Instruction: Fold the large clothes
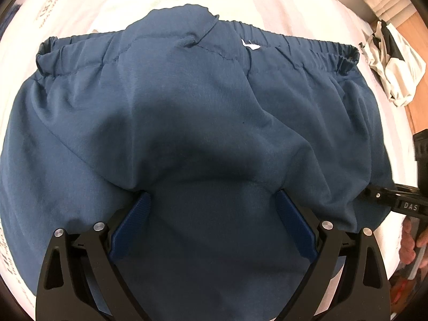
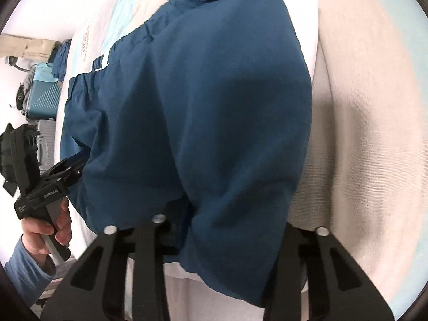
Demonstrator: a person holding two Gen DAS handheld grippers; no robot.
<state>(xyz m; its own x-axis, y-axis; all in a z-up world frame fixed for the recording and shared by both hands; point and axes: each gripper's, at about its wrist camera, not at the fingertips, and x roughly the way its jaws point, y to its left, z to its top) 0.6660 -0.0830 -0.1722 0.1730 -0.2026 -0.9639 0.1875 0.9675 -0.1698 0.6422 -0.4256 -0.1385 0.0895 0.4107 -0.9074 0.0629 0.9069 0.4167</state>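
A large dark blue garment (image 1: 187, 107) with an elastic waistband (image 1: 307, 48) lies spread on a white bed (image 1: 107, 2). My left gripper (image 1: 214, 198) stands over its near part. The jaws are wide apart, cloth lies between the blue pads (image 1: 136, 214), and a fold drapes over their tips. In the right wrist view the garment (image 2: 214, 93) hangs bunched between my right gripper (image 2: 222, 214) fingers, which are shut on its edge. One finger is hidden behind the cloth. The right gripper (image 1: 374, 195) also shows at the garment's right edge in the left wrist view.
A beige blanket (image 2: 369, 133) covers the bed beside the garment. A teal suitcase (image 2: 42, 93) stands past the bed edge. A crumpled white bag (image 1: 396, 69) lies on the wooden floor. A person's hand (image 2: 53, 230) holds the left gripper (image 2: 77, 165).
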